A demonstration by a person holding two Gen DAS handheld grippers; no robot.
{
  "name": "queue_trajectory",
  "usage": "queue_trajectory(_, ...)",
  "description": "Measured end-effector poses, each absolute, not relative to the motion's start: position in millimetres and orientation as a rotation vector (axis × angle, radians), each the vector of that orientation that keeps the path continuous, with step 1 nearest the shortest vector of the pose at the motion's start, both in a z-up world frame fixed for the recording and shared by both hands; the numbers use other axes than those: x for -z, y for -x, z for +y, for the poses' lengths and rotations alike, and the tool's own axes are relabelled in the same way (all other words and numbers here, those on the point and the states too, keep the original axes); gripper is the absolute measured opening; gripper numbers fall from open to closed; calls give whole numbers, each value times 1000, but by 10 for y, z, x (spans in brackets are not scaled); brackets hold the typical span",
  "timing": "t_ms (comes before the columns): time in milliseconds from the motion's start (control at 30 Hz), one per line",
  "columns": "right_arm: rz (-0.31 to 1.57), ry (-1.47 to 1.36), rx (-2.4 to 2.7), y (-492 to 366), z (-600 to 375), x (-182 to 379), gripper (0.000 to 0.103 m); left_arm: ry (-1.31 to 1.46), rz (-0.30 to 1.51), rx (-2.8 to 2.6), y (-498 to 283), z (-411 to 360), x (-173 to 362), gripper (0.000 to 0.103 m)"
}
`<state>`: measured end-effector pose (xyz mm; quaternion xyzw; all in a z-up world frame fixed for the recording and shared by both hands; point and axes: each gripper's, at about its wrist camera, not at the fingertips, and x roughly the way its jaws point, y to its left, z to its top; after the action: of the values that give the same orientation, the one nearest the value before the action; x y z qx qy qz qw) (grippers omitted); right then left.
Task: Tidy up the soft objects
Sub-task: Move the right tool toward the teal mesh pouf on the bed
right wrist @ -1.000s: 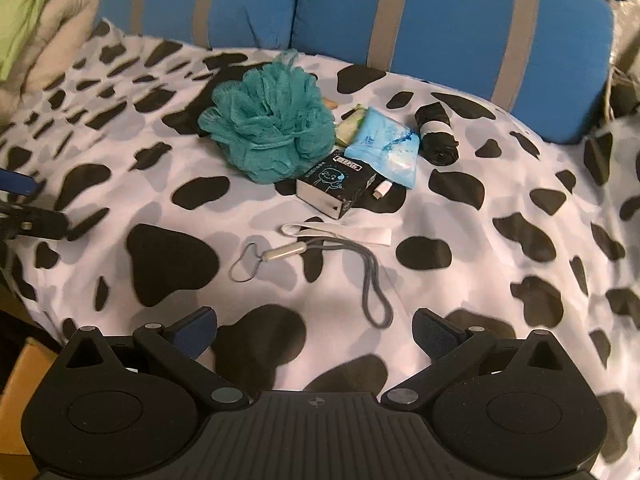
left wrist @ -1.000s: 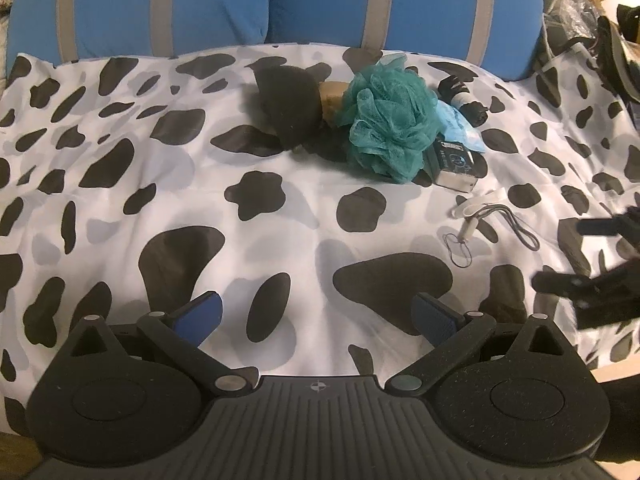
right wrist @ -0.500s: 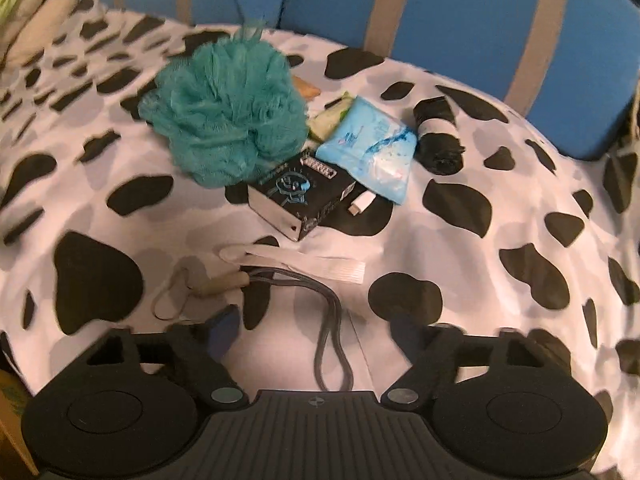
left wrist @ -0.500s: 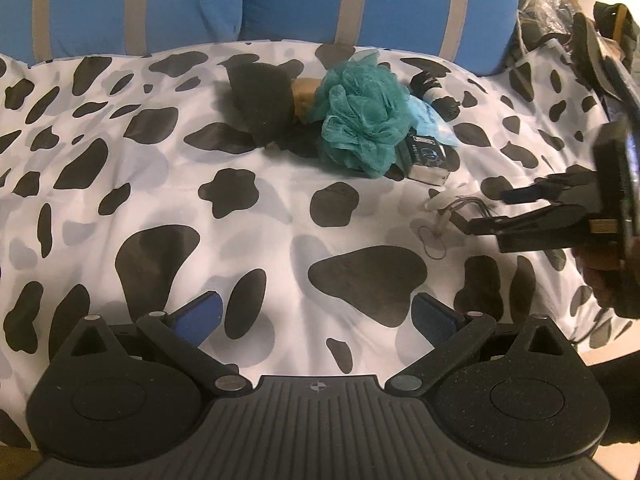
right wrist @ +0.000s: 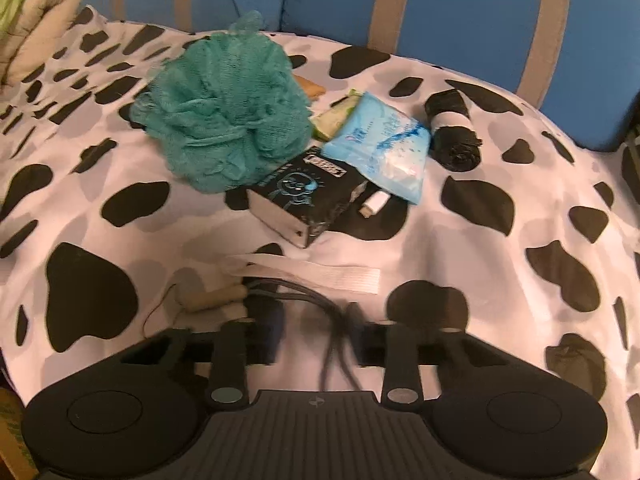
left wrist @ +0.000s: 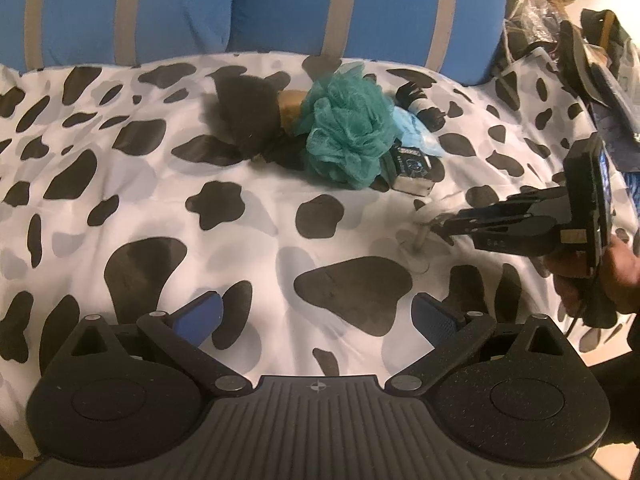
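A teal mesh bath pouf [right wrist: 228, 108] lies on the cow-print bedcover [right wrist: 500, 264], and it also shows in the left wrist view [left wrist: 348, 128]. A dark grey cord lanyard [right wrist: 304, 296] with a beige toggle [right wrist: 212, 300] lies by a white strap [right wrist: 320, 270]. My right gripper [right wrist: 320, 332] is down over the cord with its jaws narrowed around it, blurred; it shows in the left wrist view [left wrist: 448, 222]. My left gripper [left wrist: 320, 316] is open and empty above the bedcover [left wrist: 160, 184].
A black box [right wrist: 300, 200], a blue wipes packet [right wrist: 384, 144], a black bag roll [right wrist: 454, 130] and a white plug [right wrist: 374, 204] lie by the pouf. A black cloth [left wrist: 244, 114] lies left of it. Blue striped pillows [left wrist: 260, 4] line the back.
My right gripper moved forward and down onto the cord lanyard and its jaws narrowed from wide open. My left gripper stayed open and shifted a little.
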<state>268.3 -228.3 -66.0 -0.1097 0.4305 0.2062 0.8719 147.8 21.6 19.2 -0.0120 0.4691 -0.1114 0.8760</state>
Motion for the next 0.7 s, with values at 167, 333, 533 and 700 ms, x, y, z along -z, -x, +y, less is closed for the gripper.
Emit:
queue_trajectory(167,884,242,-403,-2608,-2259,627,7,62,967,229,-1487,240,-191,103)
queue_trajectory(333,851,230,-380,-2487,-2326,458,6,99,935,221,-1501,266,-232,103)
queue_trajectory(533,771,205,-389,-2274,-2389,123,6,92,898,222,-1517,199,-259,103)
queue_trajectory(700,720,171,-398,-2075,-2444,-104,6,117,912,213,-1556,209,-215,103)
